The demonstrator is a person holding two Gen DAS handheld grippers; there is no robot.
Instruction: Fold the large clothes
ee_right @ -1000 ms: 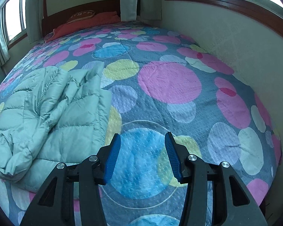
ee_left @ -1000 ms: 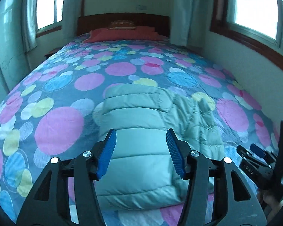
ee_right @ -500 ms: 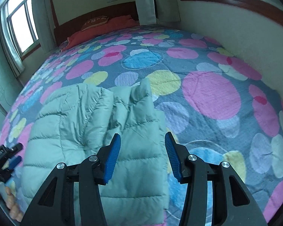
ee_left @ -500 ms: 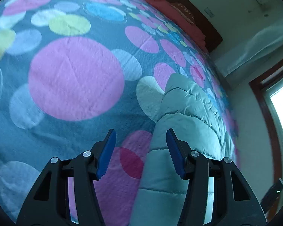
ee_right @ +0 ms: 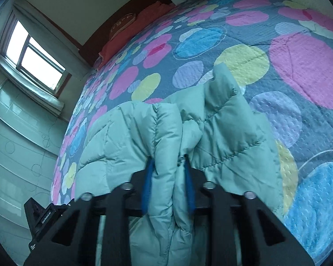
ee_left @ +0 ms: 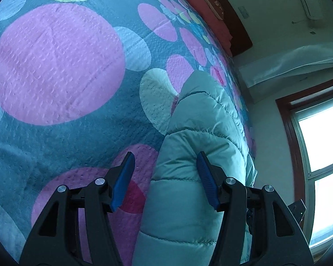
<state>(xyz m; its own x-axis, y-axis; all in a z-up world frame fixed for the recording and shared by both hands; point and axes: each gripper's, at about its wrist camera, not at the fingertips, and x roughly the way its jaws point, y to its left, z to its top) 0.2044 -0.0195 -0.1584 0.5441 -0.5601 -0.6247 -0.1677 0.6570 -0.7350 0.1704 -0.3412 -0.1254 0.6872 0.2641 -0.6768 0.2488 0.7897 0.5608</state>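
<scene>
Spotted bedspread (ee_left: 55, 66) in pinks, blues and yellows covers the bed beneath both my tools. My left tool (ee_left: 165, 177) gapes wide, its blue pads straddling the near edge of the pale green puffer jacket (ee_left: 199, 144) lying on the spread. My right tool (ee_right: 167, 186) pinches a bunched fold of that jacket.

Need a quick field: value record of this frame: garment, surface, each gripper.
garment: pale green puffer jacket, bunched, lying on the bed
surface: bedspread with coloured circles
left gripper: open, jaws straddling the jacket's edge, not clamped
right gripper: shut on a pinched fold of the jacket
background: red pillow at the headboard, window to the side
</scene>
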